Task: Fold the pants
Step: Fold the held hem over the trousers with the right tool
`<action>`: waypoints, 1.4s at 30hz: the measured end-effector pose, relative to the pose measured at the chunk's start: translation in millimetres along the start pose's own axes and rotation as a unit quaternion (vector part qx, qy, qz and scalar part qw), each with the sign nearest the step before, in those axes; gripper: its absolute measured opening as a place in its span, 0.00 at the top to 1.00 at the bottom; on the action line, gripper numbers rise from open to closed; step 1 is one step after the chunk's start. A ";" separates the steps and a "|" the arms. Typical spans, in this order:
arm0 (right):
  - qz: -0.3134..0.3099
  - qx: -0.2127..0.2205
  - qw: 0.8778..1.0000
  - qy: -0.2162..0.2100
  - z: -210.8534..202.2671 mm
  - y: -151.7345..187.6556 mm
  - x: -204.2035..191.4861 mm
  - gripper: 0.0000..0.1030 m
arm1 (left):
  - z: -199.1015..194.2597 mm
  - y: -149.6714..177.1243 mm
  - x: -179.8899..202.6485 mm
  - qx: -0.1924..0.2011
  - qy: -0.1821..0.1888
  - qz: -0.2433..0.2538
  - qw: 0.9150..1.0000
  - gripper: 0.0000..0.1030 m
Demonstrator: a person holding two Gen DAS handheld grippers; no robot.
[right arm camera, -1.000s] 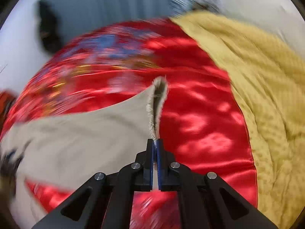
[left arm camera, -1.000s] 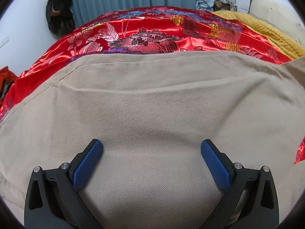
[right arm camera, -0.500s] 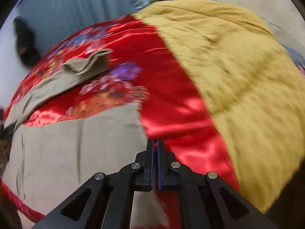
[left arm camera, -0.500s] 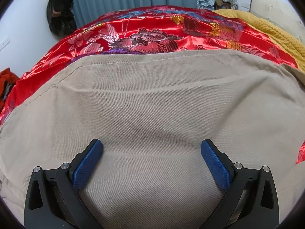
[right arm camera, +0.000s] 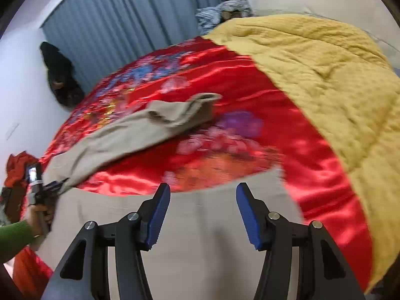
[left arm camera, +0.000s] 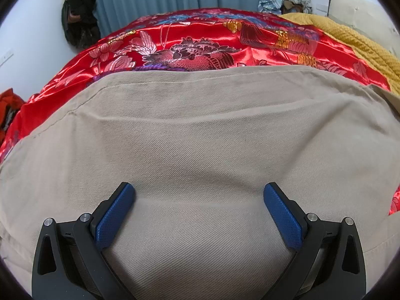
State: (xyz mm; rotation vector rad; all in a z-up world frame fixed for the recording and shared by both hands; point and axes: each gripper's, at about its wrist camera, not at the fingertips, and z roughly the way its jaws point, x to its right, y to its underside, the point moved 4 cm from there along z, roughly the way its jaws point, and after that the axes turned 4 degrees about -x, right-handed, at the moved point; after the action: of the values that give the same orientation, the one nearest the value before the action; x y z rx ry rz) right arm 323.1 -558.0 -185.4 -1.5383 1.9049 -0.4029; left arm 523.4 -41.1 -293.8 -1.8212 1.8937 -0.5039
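Note:
Beige pants point(left arm camera: 200, 137) lie spread on a red satin bedspread point(left arm camera: 187, 40). My left gripper point(left arm camera: 199, 195) is open and rests low over the wide upper part of the pants, holding nothing. My right gripper point(right arm camera: 203, 195) is open and empty above one flat pant leg point(right arm camera: 200, 225) near the bed's front. The other pant leg point(right arm camera: 140, 132) stretches away to the far side, its cuff rumpled. The left gripper's body and the hand holding it show at the left edge of the right wrist view point(right arm camera: 37, 185).
A mustard yellow blanket point(right arm camera: 325, 75) covers the right side of the bed. Blue curtains point(right arm camera: 112, 25) hang behind. A dark bag point(right arm camera: 60, 75) hangs at the back left wall. Bundled clothes point(right arm camera: 225, 10) sit at the far corner. A red-orange cloth point(right arm camera: 17, 167) lies at left.
My right gripper let go of the pant leg cuff and opened, and it swung toward me over the near leg. The left gripper stayed still and open.

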 end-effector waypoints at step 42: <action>0.179 -0.030 0.983 0.002 -4.6 81.7 12.7 0.96 | -29.4 1.7 -0.7 -0.068 -0.007 -0.008 0.998 0.01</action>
State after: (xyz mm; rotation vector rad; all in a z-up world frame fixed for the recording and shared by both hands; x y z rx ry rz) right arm 257.3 -549.2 -235.1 -1.1942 2.1591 -0.1880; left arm 505.5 -41.9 -270.4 -1.9215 1.9472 -0.3747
